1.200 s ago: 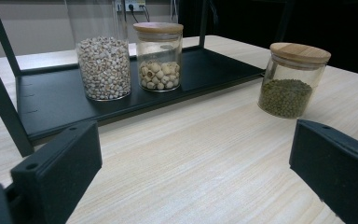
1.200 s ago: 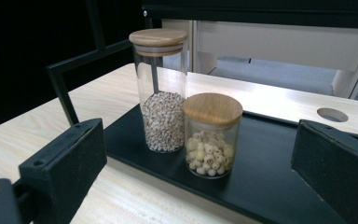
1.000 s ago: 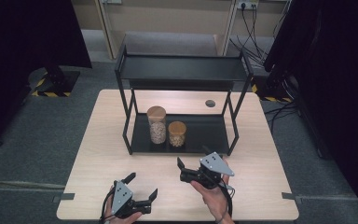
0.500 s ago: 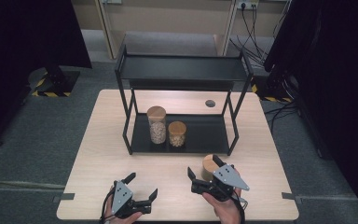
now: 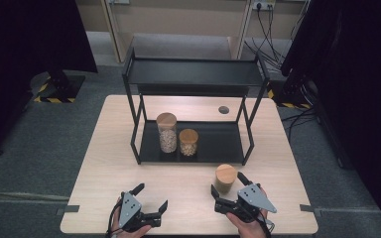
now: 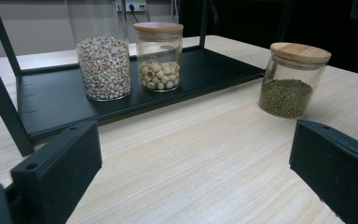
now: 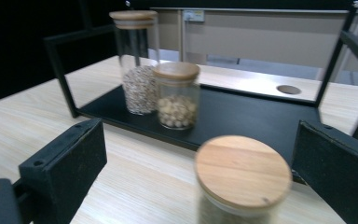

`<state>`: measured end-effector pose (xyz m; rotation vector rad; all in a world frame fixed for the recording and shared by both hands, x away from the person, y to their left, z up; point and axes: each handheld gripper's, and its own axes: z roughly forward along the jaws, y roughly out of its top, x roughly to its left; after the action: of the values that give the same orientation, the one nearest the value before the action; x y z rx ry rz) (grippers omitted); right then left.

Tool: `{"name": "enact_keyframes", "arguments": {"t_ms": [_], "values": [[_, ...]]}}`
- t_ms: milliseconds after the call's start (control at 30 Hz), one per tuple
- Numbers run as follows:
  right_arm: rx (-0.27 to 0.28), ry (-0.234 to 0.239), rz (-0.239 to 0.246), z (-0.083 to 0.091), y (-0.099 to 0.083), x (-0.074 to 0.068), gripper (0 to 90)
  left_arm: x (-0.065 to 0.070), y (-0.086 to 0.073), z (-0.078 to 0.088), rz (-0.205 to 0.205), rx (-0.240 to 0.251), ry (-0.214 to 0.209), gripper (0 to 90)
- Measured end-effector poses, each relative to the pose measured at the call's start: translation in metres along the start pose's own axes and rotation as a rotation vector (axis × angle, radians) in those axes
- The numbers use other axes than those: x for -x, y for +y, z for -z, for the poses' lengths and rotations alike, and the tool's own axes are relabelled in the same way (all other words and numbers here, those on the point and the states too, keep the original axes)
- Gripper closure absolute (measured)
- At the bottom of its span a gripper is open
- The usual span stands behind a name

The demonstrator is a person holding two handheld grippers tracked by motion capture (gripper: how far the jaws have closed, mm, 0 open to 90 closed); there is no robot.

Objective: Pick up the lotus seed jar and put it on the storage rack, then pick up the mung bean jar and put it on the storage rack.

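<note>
A glass jar of green beans [image 5: 225, 177] with a wooden lid stands on the wooden table [image 5: 109, 163], in front of the black shelf [image 5: 193, 74]. My right gripper [image 5: 227, 185] is open. Its jaws reach to either side of that jar [image 7: 243, 172] without closing on it. On the shelf's lower tray stand a tall jar of pale grains [image 5: 167, 131] and a short jar of lotus seeds [image 5: 188, 142]. My left gripper [image 5: 151, 197] rests open near the table's front edge, holding nothing. From it the bean jar [image 6: 291, 79] shows far right and the tall jar [image 6: 103, 63] and short jar [image 6: 158, 58] ahead.
The shelf's top tier is bare, and its thin legs [image 5: 138, 131] frame the lower tray [image 5: 218, 144]. A round cable hole [image 5: 223, 109] lies in the table behind the shelf. Dark curtains [image 5: 357, 99] hang at both sides.
My right gripper has drawn back toward the near edge and to the right, uncovering the bean jar standing on the table. The left gripper has stayed put.
</note>
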<state>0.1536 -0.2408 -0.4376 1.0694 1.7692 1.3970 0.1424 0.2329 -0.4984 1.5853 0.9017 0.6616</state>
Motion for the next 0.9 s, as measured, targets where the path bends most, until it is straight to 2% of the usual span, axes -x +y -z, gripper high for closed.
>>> {"name": "enact_keyframes", "arguments": {"t_ms": [433, 900], "values": [[-0.049, -0.038, -0.028, -0.001, -0.018, 0.01, 3.5, 0.0, 0.0, 0.0, 0.0, -0.003, 0.0, 1.6], [-0.057, -0.043, -0.035, -0.004, -0.021, 0.011, 3.5, 0.0, 0.0, 0.0, 0.002, -0.004, 0.001, 1.6]]}}
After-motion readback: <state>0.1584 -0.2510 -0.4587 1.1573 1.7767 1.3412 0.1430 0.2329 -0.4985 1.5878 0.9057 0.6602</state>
